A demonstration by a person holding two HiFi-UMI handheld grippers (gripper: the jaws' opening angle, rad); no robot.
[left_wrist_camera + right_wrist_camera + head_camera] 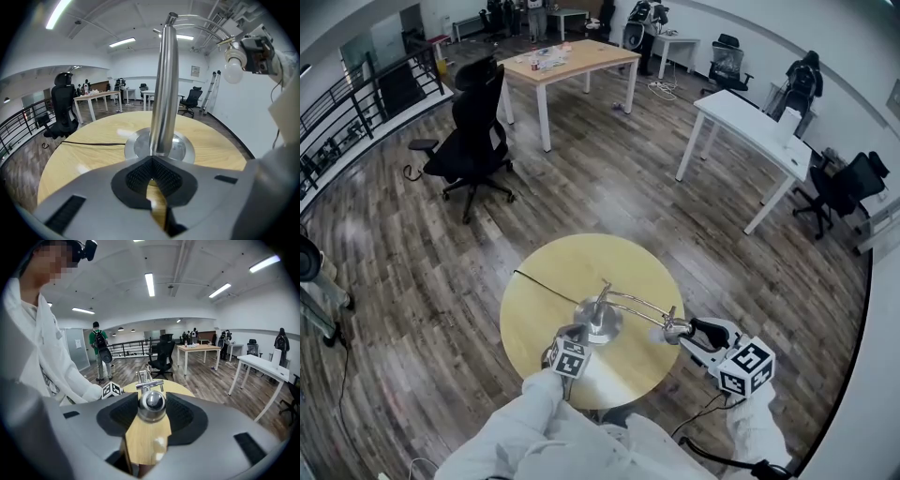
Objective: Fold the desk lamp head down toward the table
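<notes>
Our right gripper (694, 334) clamps the lamp head (151, 404), held above the round worktop (544, 281) near its right edge. Our left gripper (152, 161), jaws pinched together and empty, sits at the foot of the upright post (165, 93).

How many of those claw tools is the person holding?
2. The left gripper, jaws together, is by the lamp base; the right gripper clamps the lamp head. None seems hidden.

Dark wood-plank floor (581, 187), white desk (750, 127), black office chair (473, 141), ceiling strip lights (150, 284).
</notes>
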